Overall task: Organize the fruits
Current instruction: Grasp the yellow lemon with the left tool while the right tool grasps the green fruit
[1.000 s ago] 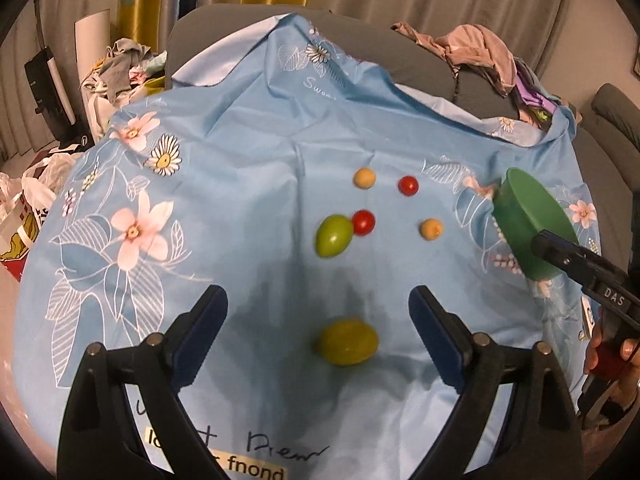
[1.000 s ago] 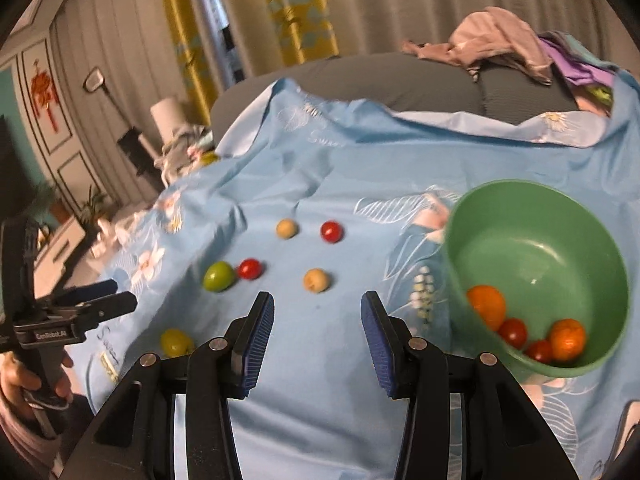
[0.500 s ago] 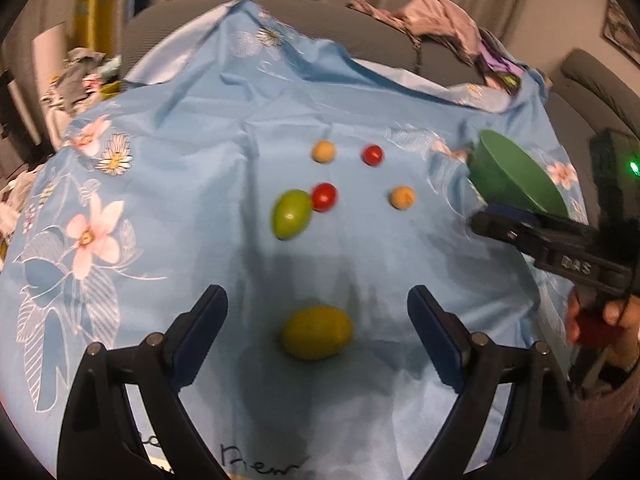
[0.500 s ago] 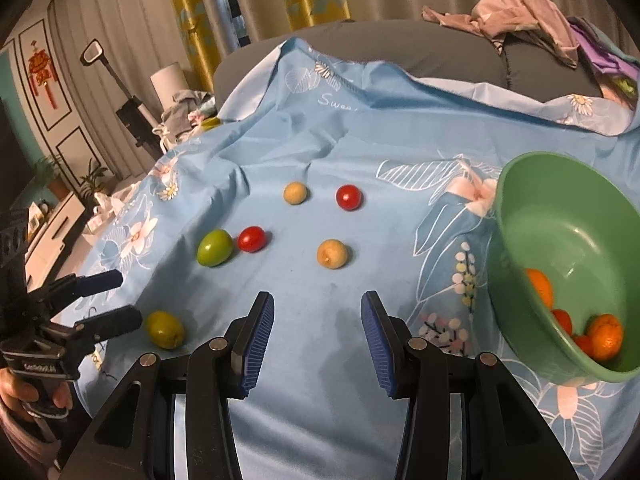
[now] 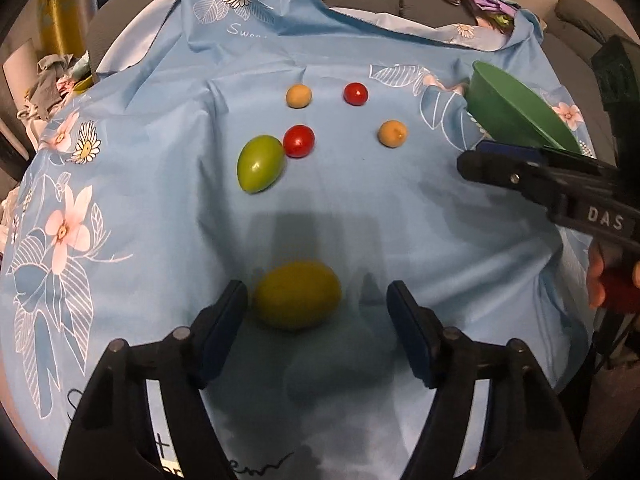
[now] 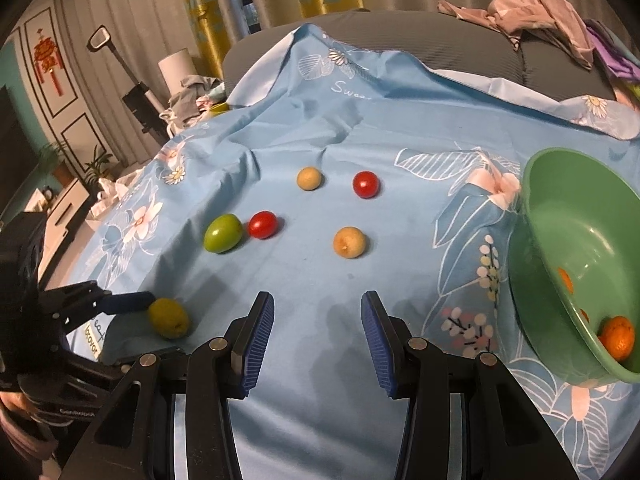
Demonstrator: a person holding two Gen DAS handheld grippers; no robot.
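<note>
A yellow-green fruit (image 5: 298, 294) lies on the blue cloth between the open fingers of my left gripper (image 5: 318, 304), close to the left finger; it also shows in the right wrist view (image 6: 169, 317). Farther off lie a green fruit (image 5: 260, 163), two red tomatoes (image 5: 299, 141) (image 5: 355, 93) and two tan fruits (image 5: 298, 95) (image 5: 393, 133). The green bowl (image 6: 576, 216) at the right holds oranges (image 6: 618, 337) and small red fruit. My right gripper (image 6: 318, 320) is open and empty above bare cloth, short of the tan fruit (image 6: 349, 242).
The blue flowered cloth (image 5: 160, 200) covers a grey sofa (image 6: 440, 40) with clothes piled on its back (image 6: 536, 12). The bowl sits tilted at the cloth's right edge. A floor lamp, clutter and furniture stand off to the left (image 6: 136, 92).
My left gripper has moved forward and down, so the yellow-green fruit now lies between its fingers, which have narrowed. My right gripper has shifted left, away from the bowl.
</note>
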